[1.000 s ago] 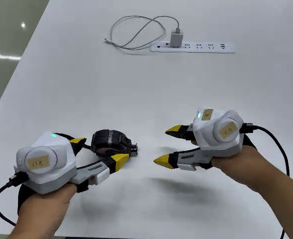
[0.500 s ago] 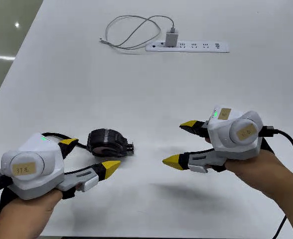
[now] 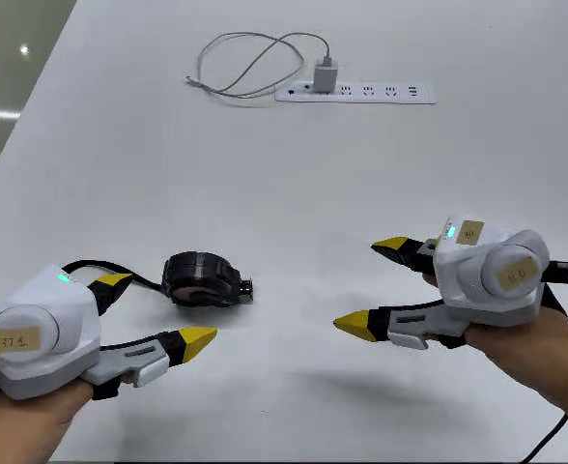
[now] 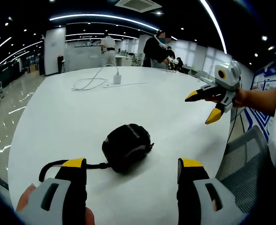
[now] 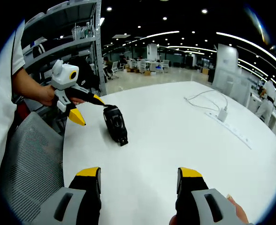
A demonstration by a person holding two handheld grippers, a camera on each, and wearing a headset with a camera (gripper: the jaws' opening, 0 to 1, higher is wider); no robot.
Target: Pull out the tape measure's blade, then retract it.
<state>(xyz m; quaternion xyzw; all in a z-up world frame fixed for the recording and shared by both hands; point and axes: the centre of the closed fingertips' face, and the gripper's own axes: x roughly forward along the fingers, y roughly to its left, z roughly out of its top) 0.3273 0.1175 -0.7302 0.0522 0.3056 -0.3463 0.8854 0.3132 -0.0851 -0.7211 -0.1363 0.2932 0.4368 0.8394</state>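
Observation:
A black tape measure (image 3: 200, 279) lies on the white table (image 3: 294, 184), its blade wound in and a black wrist strap trailing left. It also lies ahead of the jaws in the left gripper view (image 4: 126, 146) and farther off in the right gripper view (image 5: 116, 123). My left gripper (image 3: 156, 309) is open just short of the tape measure, with nothing between its yellow tips. My right gripper (image 3: 376, 285) is open too, well to the right of the tape measure and holding nothing.
A white power strip (image 3: 355, 93) with a plugged charger and a looped grey cable (image 3: 245, 60) sits at the far side of the table. The table's left edge (image 3: 23, 116) drops to a glossy floor. People stand in the room beyond (image 4: 157, 47).
My left gripper has drawn back from the tape measure, which now lies free ahead of its tips. My right gripper has moved right and nearer to me. The camera shifted as well.

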